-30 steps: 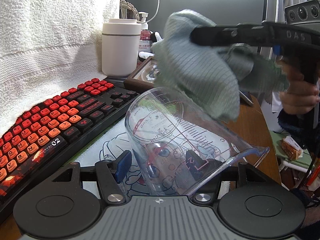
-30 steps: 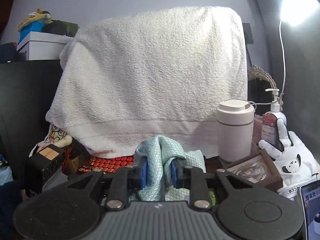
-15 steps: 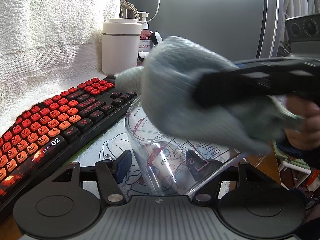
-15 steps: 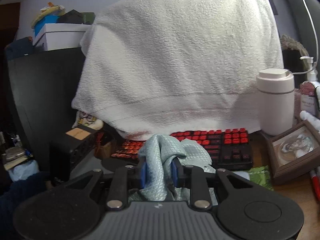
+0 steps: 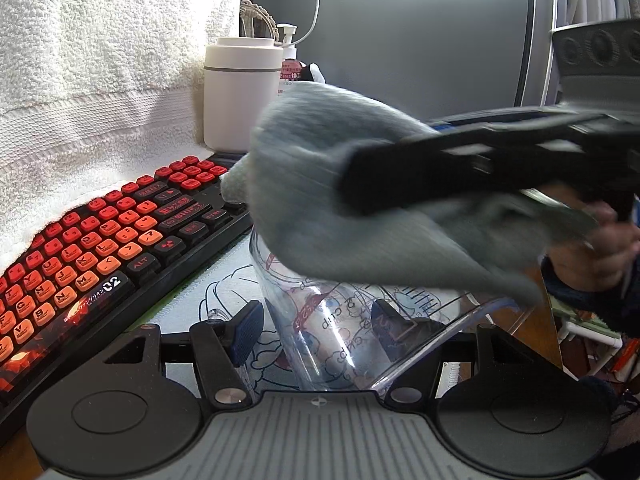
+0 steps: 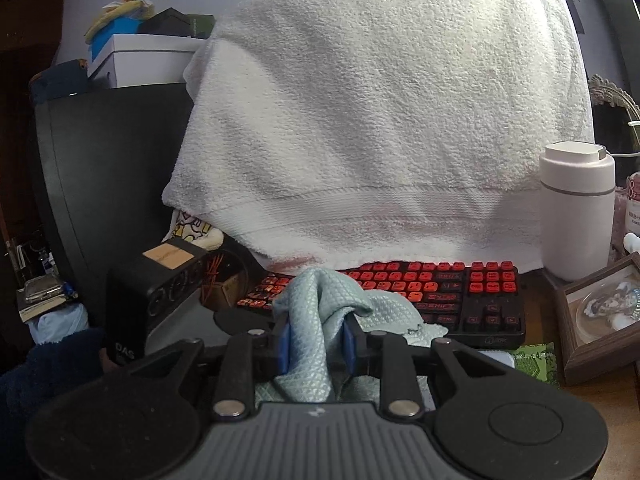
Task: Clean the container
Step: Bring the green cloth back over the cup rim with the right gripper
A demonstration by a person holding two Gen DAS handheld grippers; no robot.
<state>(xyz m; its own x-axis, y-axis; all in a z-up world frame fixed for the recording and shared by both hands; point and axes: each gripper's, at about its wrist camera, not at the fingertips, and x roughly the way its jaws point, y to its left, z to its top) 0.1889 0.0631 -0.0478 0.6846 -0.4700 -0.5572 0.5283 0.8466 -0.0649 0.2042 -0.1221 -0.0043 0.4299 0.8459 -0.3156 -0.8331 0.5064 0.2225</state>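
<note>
Measuring cup, clear plastic with printed scale marks and "2 cup" lettering, sits tilted between the fingers of the left gripper, whose jaws are spread wide and pressed against its sides, holding it just above a printed desk mat. At far left in the left wrist view a white towel hangs down behind a black keyboard with red and orange keys; farther back stands a white cylindrical canister with a pump bottle just behind it. Over the cup's upper part lies a grey-green cloth, blurred, covering the rim on the far side. To the right, the right gripper comes in from the side, its jaws clamped on that cloth, pale blue-green with a waffle weave in its own camera. A hand grips its handle at the right edge. A framed picture rests on the desk at the right of the right wrist view.
</note>
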